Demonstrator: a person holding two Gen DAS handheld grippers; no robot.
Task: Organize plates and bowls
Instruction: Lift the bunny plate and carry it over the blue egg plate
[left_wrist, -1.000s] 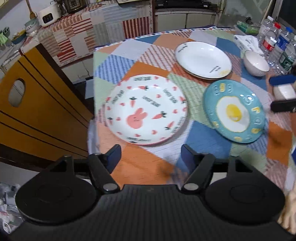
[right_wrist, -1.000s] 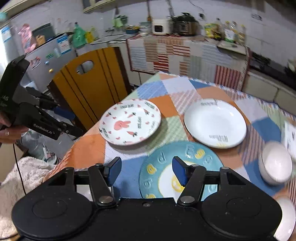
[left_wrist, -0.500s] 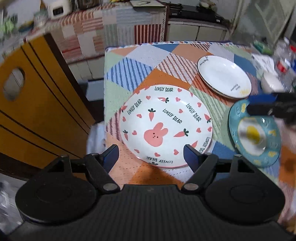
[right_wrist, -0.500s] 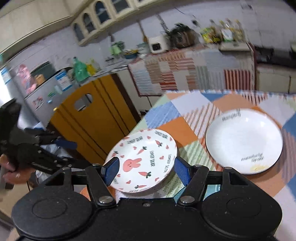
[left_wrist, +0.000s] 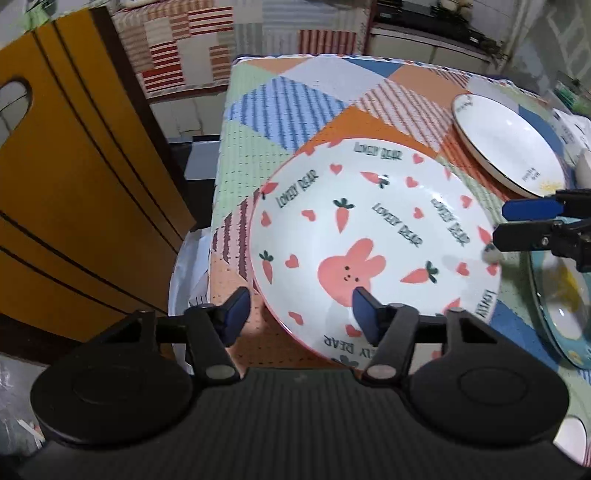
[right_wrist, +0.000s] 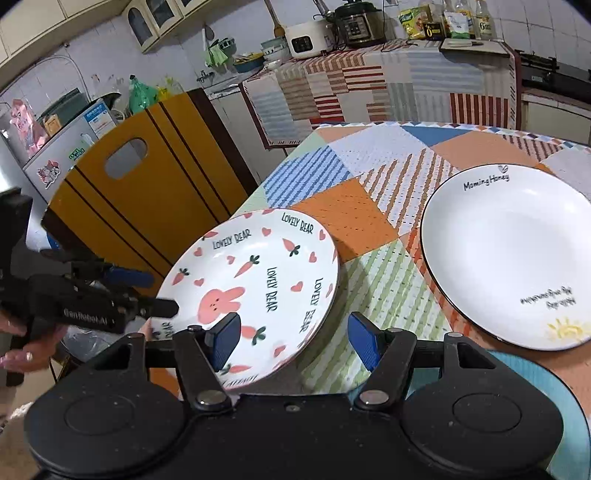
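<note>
A white plate with a pink rabbit and carrots (left_wrist: 373, 236) lies on the patchwork tablecloth near the table's left edge; it also shows in the right wrist view (right_wrist: 258, 284). My left gripper (left_wrist: 299, 314) is open, its fingers astride the plate's near rim. My right gripper (right_wrist: 291, 339) is open, low at the plate's other side, one finger over the rim. A plain white plate (right_wrist: 513, 251) lies to the right. A blue egg plate (left_wrist: 561, 306) lies under the right gripper.
A yellow wooden chair back (left_wrist: 70, 177) stands close to the table's left edge (left_wrist: 218, 206). A counter with appliances (right_wrist: 354, 22) runs along the far wall. A white bowl (left_wrist: 572, 443) shows at the lower right.
Both grippers have moved in toward the rabbit plate, which looks larger in both views. My left fingers now straddle its near rim. Both stay open.
</note>
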